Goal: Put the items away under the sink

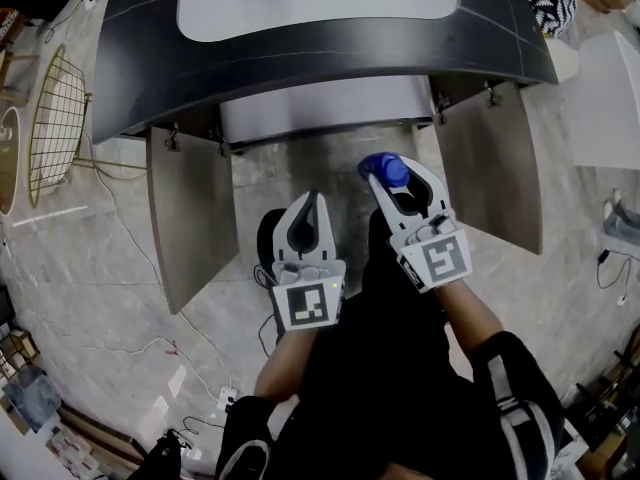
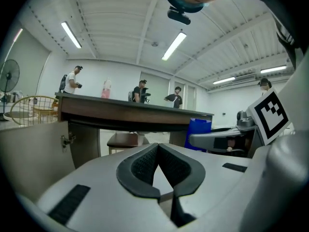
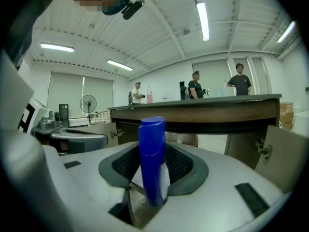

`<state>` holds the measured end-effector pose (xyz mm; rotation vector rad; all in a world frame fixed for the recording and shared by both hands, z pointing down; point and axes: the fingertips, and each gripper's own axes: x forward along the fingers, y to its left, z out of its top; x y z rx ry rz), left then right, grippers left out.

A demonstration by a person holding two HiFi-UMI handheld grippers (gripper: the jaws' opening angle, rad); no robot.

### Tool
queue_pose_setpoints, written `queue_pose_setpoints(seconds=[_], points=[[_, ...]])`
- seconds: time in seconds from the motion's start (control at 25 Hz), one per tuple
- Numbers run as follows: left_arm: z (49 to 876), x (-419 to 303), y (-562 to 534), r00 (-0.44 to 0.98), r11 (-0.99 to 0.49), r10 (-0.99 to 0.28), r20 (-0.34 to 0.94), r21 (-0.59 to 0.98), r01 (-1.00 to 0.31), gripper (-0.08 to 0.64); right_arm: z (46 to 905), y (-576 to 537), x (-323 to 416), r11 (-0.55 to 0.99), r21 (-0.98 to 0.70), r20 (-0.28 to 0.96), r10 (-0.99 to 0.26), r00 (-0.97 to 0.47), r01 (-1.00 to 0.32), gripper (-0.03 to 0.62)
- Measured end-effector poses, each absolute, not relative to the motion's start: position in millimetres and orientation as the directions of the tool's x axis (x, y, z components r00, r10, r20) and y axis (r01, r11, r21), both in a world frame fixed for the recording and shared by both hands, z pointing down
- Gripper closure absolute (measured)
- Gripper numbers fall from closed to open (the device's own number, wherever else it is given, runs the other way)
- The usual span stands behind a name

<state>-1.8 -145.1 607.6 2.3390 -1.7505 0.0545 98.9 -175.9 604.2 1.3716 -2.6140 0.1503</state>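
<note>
Right gripper (image 1: 398, 180): clamped on a blue bottle (image 3: 152, 149)
Left gripper (image 2: 157, 149): jaws together, empty
Ahead: sink counter (image 1: 330, 53) — cabinet doors (image 1: 190, 218) open either side
Left: wire basket (image 1: 55, 118)

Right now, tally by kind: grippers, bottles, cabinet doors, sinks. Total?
Grippers: 2 (left gripper, right gripper)
Bottles: 1 (blue bottle, held in the right gripper)
Cabinet doors: 2 (left door, right door, both open)
Sinks: 1 (sink)
Total: 6
</note>
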Motion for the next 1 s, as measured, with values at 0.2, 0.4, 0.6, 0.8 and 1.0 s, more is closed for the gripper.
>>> queue_pose_setpoints(seconds=[0.2,0.4,0.6,0.8,1.0], points=[[659,7,-140,0.302,-0.29,-0.948,0.1,0.124,-0.949,0.546,669,-176,103,0.585,0.018,0.174,-0.801,-0.573,-0.811,0.44],[686,2,-146,0.267,-0.263,-0.962,0.059,0.065,-0.963,0.545,701,-187,101,0.599,0.014,0.139,-0.794,-0.592,-0.801,0.44],[679,8,-137,0.261,-0.255,-0.963,0.063,0.091,-0.963,0.546,715,-193,97,0.617,-0.021,0.155,-0.775,-0.612,-0.787,0.44],[679,5,-135,0.24,-0.236,-0.969,0.049,0.088,-0.968,0.545,731,-211,86,0.631,-0.012,0.141,-0.767,-0.626,-0.776,0.44],[676,0,-134,0.233,-0.227,-0.972,0.045,0.103,-0.968,0.545,749,-241,80,0.622,0.008,0.159,-0.773,-0.614,-0.783,0.44]])
